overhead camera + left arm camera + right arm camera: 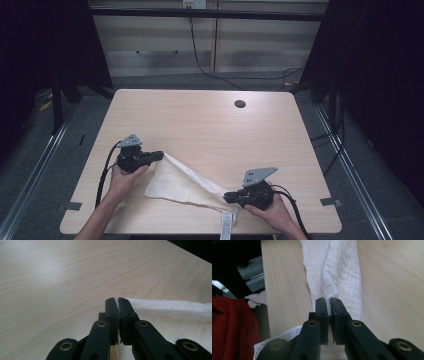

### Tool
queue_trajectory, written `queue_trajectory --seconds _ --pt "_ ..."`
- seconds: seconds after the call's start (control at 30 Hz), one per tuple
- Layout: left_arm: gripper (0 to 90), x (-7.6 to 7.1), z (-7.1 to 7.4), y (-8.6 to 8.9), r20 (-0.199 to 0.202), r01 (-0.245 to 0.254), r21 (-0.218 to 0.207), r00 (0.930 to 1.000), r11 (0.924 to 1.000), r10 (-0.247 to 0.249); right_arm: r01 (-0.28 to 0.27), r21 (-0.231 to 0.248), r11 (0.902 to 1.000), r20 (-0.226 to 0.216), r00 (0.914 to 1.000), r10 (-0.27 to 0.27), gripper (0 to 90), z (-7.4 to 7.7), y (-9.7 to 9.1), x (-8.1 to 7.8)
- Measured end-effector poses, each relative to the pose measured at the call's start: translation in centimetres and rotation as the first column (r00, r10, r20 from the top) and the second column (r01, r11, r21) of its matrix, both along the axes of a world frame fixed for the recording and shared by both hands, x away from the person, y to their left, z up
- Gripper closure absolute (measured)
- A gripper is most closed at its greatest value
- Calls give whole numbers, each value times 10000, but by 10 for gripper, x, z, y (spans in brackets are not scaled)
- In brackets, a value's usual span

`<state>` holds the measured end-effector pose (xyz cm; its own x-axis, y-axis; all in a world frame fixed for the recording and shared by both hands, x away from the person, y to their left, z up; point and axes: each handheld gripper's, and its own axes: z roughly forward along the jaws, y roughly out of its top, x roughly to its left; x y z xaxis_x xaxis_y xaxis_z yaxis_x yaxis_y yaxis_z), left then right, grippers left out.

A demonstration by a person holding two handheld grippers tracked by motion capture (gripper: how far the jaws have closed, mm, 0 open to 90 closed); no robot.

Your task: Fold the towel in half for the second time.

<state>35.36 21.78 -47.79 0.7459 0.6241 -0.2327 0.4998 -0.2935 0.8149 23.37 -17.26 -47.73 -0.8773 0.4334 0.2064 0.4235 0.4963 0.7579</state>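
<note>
Light wood table (210, 120) with a cable hole (240, 104), grey carpet floor (165, 81), pale drawer cabinets (155, 37) behind, dark curtains (385, 75) both sides.

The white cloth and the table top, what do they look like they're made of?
White cloth: soft woven fabric, probably cotton, matte; a fine waffle-like weave and limp folds show in the right gripper view, plus a printed care label.
Table top: pale wood grain, smooth with slight sheen; likely laminate, though real wood can't be ruled out.

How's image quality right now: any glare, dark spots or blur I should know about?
High view: table evenly lit, surroundings dark, slight softness. Left gripper view: white cloth bright, left tongs sharp, far tabletop soft. Right gripper view: right tongs dark, cloth weave clear.
</note>
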Motion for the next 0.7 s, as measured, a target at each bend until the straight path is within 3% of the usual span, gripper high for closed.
queue_trajectory --seconds 0.1,0.27,0.43,0.57,0.7 --pt "871 -1 0 -2 -5 37 -13 10000 10000 -37 -171 -81 9998 -226 9996 169 854 -5 2 -2" --pt "871 -1 0 -4 10 121 24 9999 9999 -121 -539 -742 9958 -649 9967 491 857 -16 11 -4" --pt "870 -2 2 -4 156 158 -50 9998 9999 -158 -232 -946 9952 -842 9963 152 862 -18 7 5" --pt "870 -4 7 -3 350 153 -353 9993 9993 -141 428 -1299 9906 -550 9972 -503 864 -16 -2 15" --pt "870 -4 13 -6 627 130 -605 9980 9981 -92 992 -1097 9890 -596 9926 -1062 867 -19 -13 31"
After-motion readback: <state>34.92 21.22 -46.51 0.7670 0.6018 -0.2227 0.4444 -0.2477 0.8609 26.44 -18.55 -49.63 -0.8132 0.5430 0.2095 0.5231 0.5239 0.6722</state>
